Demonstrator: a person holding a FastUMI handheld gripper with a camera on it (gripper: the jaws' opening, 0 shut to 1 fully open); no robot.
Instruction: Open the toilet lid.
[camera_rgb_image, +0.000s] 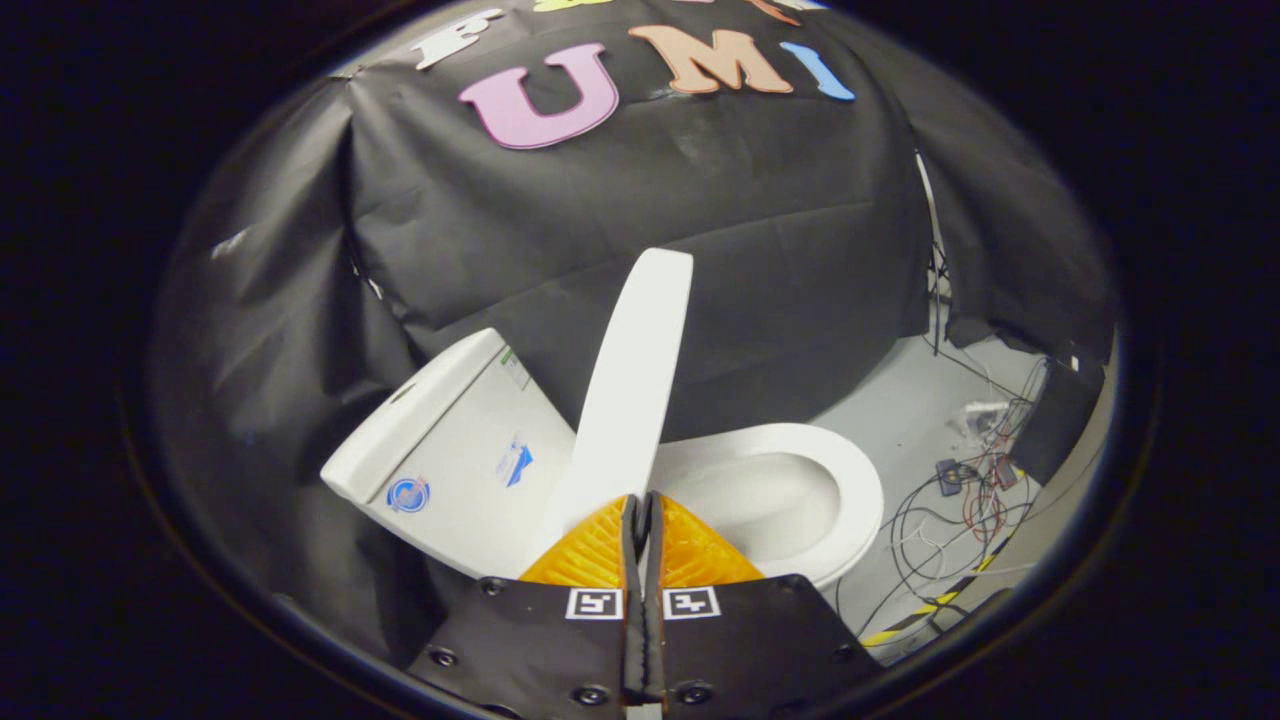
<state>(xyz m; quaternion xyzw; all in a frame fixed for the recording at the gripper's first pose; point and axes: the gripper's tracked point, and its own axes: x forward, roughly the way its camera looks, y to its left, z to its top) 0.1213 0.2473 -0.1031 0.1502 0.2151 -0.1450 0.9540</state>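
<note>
Gripper (640, 505): fingers pressed together with barely a slit between them, nothing held; the tips sit just at the near bottom edge of the raised lid, whether touching it I cannot tell.
Toilet lid (635, 390): white, lifted up on edge, rising from just ahead of the fingertips toward the far wall, leaning a little to the right.
Seat and bowl (845, 500): white oval ring lying open to the right of the lid, the pale hollow of the bowl showing inside it.
Cistern (450, 440): white tank to the left of the lid, tilted in this view, a round blue sticker and a smaller blue one on its face.
Wall (700, 250): black cloth, creased, hanging behind the toilet.
Floor (900, 420): pale grey, to the right.
Cables (960, 490): a tangle of thin wires and small boxes on the floor at the right, beyond the bowl.
Striped tape (925, 610): yellow and black, near right.
</note>
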